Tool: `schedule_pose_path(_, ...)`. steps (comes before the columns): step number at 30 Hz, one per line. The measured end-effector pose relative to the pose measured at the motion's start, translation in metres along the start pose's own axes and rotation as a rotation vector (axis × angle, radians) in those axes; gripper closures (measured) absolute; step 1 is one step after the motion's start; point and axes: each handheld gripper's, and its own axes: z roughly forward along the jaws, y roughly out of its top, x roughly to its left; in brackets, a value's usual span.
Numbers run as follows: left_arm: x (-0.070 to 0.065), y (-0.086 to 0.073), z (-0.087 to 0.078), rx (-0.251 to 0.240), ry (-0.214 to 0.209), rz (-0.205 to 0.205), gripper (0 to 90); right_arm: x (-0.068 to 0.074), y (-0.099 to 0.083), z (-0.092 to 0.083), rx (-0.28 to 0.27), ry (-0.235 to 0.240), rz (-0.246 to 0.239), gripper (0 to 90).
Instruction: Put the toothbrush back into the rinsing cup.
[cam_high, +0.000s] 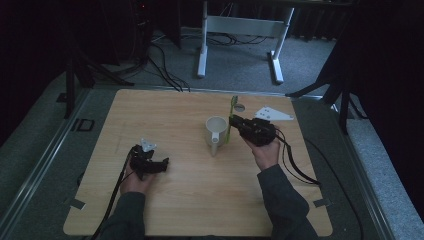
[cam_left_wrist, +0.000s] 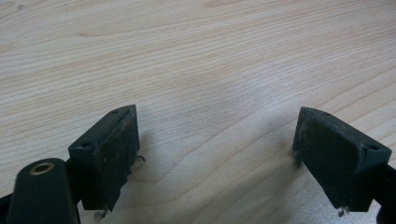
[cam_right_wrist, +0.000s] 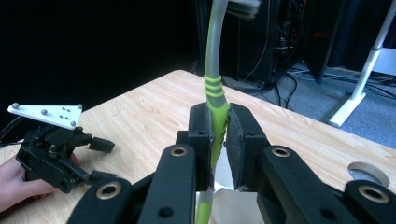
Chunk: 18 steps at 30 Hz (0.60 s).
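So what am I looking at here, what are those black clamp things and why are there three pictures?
A person sits at a wooden table with a hand-held gripper in each hand. One picture looks down from above; the other two come from cameras riding on each gripper. The left hand-held gripper rests open, nothing between its jaws. The right hand-held gripper is clamped on a green toothbrush, held upright with its lower end at a white cup, the cup standing on the table.

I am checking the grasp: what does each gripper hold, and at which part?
The right gripper is shut on the green toothbrush, clamping its handle, above the white cup. The left gripper is open and holds nothing.
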Motion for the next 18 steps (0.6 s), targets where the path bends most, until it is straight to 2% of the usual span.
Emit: schedule_pose_path(18,0.0001,0.0001,-0.0001,0.001,-0.001,0.001,15.1,0.0004,0.0016,0.0073,-0.029,-0.001,-0.002,80.4)
